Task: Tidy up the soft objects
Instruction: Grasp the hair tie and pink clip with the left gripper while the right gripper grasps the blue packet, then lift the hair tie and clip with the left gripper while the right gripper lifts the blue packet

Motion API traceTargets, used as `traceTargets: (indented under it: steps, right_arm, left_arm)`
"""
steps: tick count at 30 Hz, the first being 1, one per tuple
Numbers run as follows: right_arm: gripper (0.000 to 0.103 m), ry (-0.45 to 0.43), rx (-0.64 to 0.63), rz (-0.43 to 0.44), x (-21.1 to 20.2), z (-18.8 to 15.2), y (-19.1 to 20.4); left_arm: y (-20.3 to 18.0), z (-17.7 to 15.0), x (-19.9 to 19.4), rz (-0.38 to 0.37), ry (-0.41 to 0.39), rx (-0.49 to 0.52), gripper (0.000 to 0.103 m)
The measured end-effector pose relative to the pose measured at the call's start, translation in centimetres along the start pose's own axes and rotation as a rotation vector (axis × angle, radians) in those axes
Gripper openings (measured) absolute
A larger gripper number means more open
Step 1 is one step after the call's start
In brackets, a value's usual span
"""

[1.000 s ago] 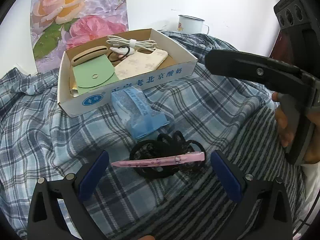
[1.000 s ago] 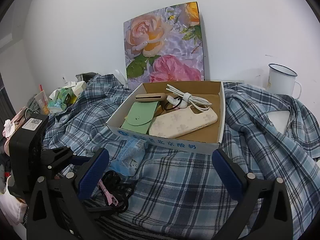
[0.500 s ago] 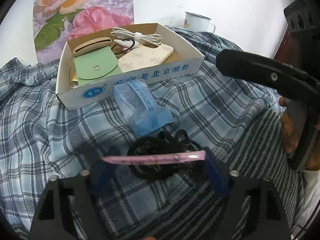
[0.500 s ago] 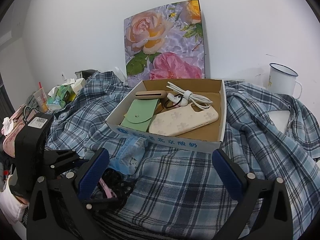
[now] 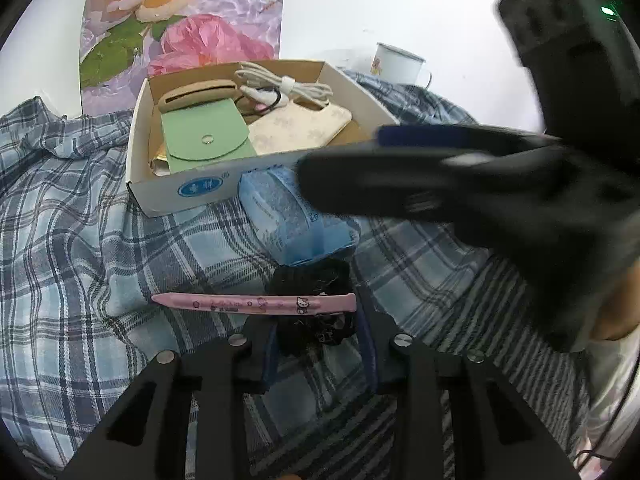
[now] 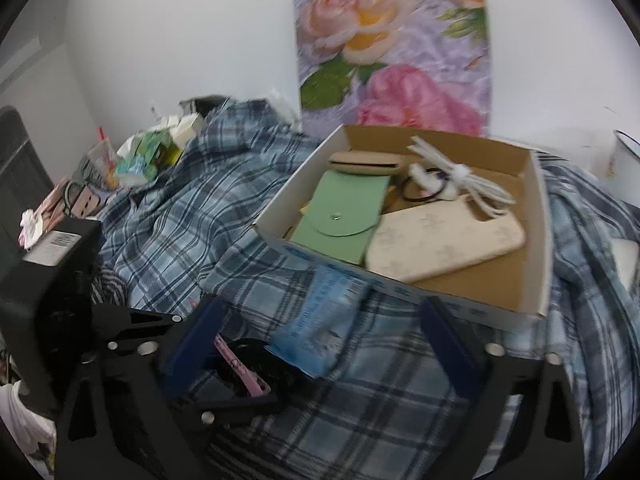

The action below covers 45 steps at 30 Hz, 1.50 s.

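My left gripper (image 5: pixel 318 334) is shut on a black bundle of hair ties (image 5: pixel 308 280) lying on the plaid blanket. A pink hair clip (image 5: pixel 256 303) lies across the bundle, just beyond the pads. Past it, a blue tissue packet (image 5: pixel 292 216) rests against the front wall of a cardboard box (image 5: pixel 192 192). The box holds a green pouch (image 5: pixel 206 140), a cream phone case (image 5: pixel 300 128) and a white cable (image 5: pixel 280 82). My right gripper (image 6: pixel 320 336) hovers over the blue packet (image 6: pixel 320 320). Its jaws are closing, with the packet between them and untouched.
A white enamel mug (image 5: pixel 400 66) stands behind the box, and a rose picture (image 5: pixel 180 28) leans on the wall. Small clutter (image 6: pixel 148 156) is piled at the far left of the bed. The crumpled plaid blanket (image 6: pixel 168 232) covers the surface.
My left jaws have closed from wide open onto the black bundle. The right gripper has swung left to sit over the blue packet, and its jaws have narrowed a little.
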State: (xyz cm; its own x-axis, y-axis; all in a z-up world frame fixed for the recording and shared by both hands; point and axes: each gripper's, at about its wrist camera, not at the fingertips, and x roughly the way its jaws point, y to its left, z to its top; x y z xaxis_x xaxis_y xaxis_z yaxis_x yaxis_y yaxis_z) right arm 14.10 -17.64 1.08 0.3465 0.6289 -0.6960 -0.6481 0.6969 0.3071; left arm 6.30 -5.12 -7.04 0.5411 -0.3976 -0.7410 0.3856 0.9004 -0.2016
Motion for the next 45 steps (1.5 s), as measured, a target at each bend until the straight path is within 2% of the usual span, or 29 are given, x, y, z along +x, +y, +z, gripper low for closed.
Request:
traceTargets:
  steps: [7, 9, 11, 15, 18, 21, 23, 27, 36, 45]
  right_arm:
    - [0.067, 0.049, 0.023, 0.009, 2.7, -0.5, -0.3]
    - [0.051, 0.033, 0.022, -0.006, 2.5, -0.7, -0.4]
    - [0.042, 0.026, 0.026, -0.008, 2.4, -0.7, -0.6]
    - [0.037, 0.086, 0.026, -0.022, 3.7, -1.0, -0.7]
    - [0.033, 0.095, 0.018, -0.022, 4.0, -1.0, -0.6]
    - [0.022, 0.084, 0.015, -0.016, 3.8, -1.1, -0.6]
    - [0.019, 0.049, -0.012, -0.041, 3.1, -1.2, 0.0]
    - [0.016, -0.019, -0.041, -0.041, 1.8, -1.2, 0.6]
    - [0.015, -0.186, -0.011, -0.023, -1.6, -1.0, 0.1]
    - [0.015, -0.336, -0.031, -0.085, -5.2, -0.1, -0.1]
  left_arm:
    - [0.0, 0.2, -1.0, -0.007, -0.022, 0.005, 0.033]
    - [0.0, 0.1, -1.1, -0.003, -0.024, 0.01, 0.033]
    - [-0.1, 0.1, -1.3, -0.002, -0.03, 0.013, 0.033]
    - [-0.1, 0.0, -1.3, 0.01, -0.029, 0.013, 0.033]
    - [-0.2, 0.1, -1.3, 0.015, -0.031, 0.013, 0.033]
    - [-0.2, 0.0, -1.2, 0.019, -0.03, 0.012, 0.033]
    - [-0.2, 0.1, -1.2, 0.021, -0.032, 0.013, 0.033]
    - [-0.1, 0.1, -1.3, 0.028, -0.042, 0.014, 0.033]
    - [-0.2, 0.3, -2.3, 0.054, -0.084, 0.023, 0.033]
    - [-0.2, 1.1, -4.3, 0.091, -0.157, 0.02, 0.033]
